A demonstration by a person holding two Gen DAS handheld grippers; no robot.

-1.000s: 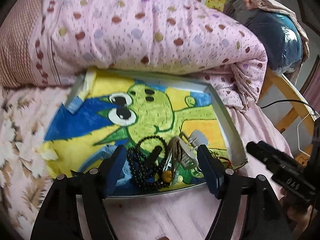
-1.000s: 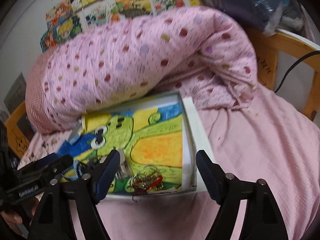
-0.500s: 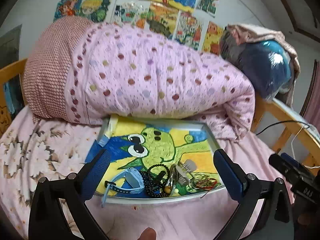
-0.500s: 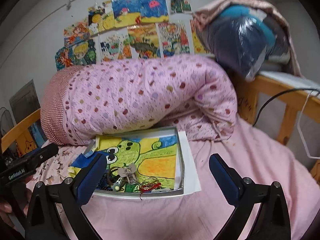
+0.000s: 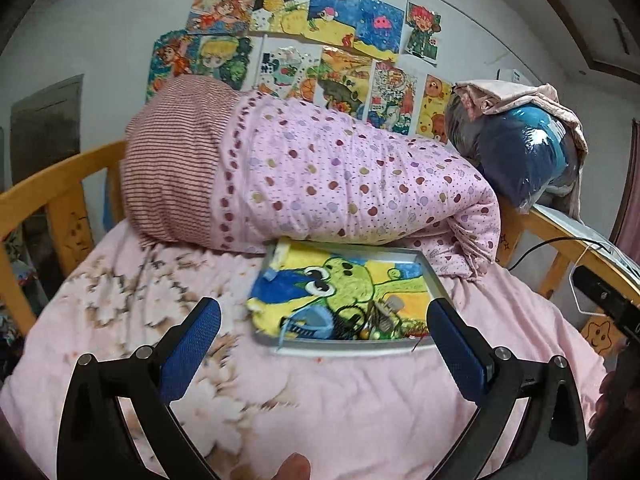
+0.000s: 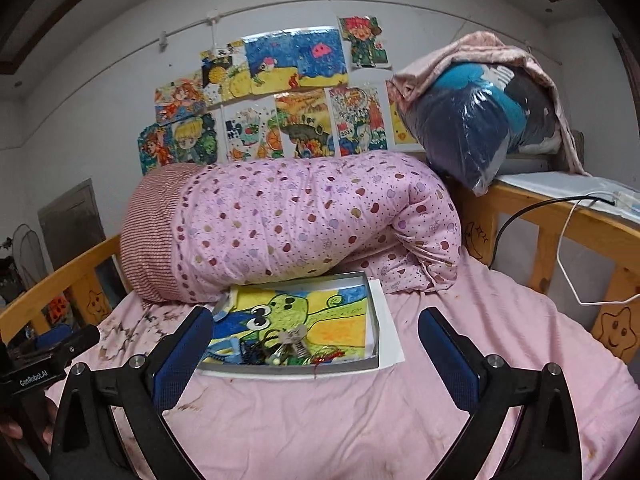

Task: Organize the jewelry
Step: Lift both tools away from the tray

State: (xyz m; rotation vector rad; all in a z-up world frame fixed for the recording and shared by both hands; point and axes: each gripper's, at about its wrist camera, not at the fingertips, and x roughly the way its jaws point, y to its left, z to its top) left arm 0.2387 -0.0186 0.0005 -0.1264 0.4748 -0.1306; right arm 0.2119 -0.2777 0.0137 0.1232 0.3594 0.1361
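Bedroom: bed (image 6: 360,420), quilt (image 6: 304,216), wall drawings (image 6: 280,92)

A wooden-railed bed (image 6: 560,216), covered by a pink sheet (image 6: 460,312), is seen across the lower half of both views. A rolled pink dotted quilt with a striped end (image 6: 288,220) is laid across the sheet at the centre of the frame. Just in front of it, touching its lower edge, a shallow grey metal tray lined with a green frog drawing (image 6: 375,320) (image 5: 436,280) is set flat on the sheet. A white paper sheet (image 6: 390,340) is seen under the tray's right side.
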